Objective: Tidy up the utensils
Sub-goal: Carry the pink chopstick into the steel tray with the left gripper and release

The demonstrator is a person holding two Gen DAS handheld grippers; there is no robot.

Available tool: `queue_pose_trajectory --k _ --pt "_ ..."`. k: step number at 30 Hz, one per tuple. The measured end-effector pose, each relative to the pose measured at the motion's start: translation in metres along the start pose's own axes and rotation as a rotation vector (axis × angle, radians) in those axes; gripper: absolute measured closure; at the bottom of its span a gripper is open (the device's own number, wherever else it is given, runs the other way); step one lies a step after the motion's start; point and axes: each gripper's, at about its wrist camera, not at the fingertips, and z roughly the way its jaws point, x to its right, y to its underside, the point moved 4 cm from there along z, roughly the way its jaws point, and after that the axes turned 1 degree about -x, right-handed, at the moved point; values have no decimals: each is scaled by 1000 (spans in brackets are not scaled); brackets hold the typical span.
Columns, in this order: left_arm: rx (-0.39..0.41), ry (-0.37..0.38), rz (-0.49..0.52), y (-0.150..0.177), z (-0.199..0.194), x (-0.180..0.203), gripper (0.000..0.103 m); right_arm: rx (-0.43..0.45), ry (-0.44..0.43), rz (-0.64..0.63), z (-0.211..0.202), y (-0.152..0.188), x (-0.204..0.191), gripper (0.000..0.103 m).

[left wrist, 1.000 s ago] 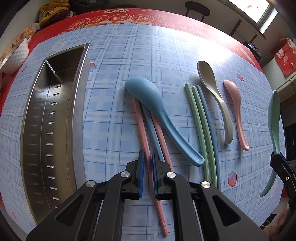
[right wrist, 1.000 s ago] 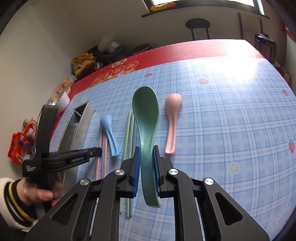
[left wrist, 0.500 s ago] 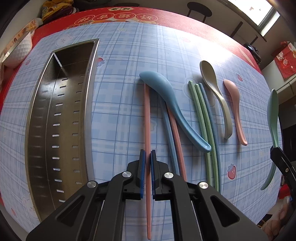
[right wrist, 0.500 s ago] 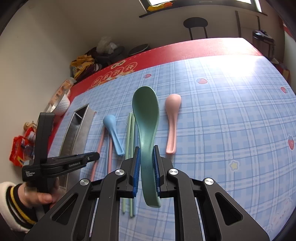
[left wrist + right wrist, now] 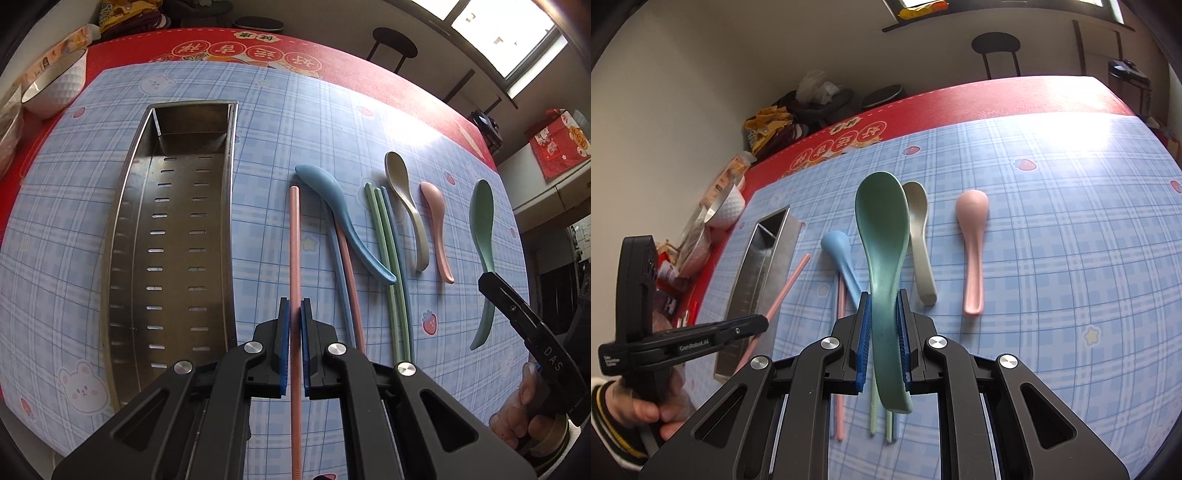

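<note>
Beside spoons, steel tray (image 5: 122, 236) holds nothing.

Long steel tray (image 5: 122, 236) with slotted holes sits on the left of the table, nothing in it. One pink chopstick (image 5: 294, 251) is pinched between blue pads, running parallel just right of the tray. Its twin pink chopstick (image 5: 350, 280) and a blue one lie under the blue spoon (image 5: 340, 214). Next over: green chopsticks (image 5: 388, 258) bunched together, a beige spoon (image 5: 406, 199), then a pink spoon (image 5: 436, 221), all flat. The big green spoon (image 5: 884, 254) is clamped by its handle, bowl pointing away.
</note>
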Motion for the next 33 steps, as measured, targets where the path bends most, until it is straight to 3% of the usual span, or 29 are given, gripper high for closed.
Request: queue_pose_trajectory --k 6,10,15,21,33 --pt "81 2 -41 -11 -33 -19 97 -2 4 0 3 -1 -7 89" --pt "93 -26 -73 -18 -35 -41 97 -3 15 6 6 -1 -11 89" --pt "67 -46 -100 -25 -18 -63 97 -16 37 1 11 4 -17 89" --pt "18 -19 -109 -29 10 -76 97 -21 75 -2 11 6 -22 89" --pt "-44 -4 -90 -27 30 -81 97 -17 114 23 9 6 -20 89"
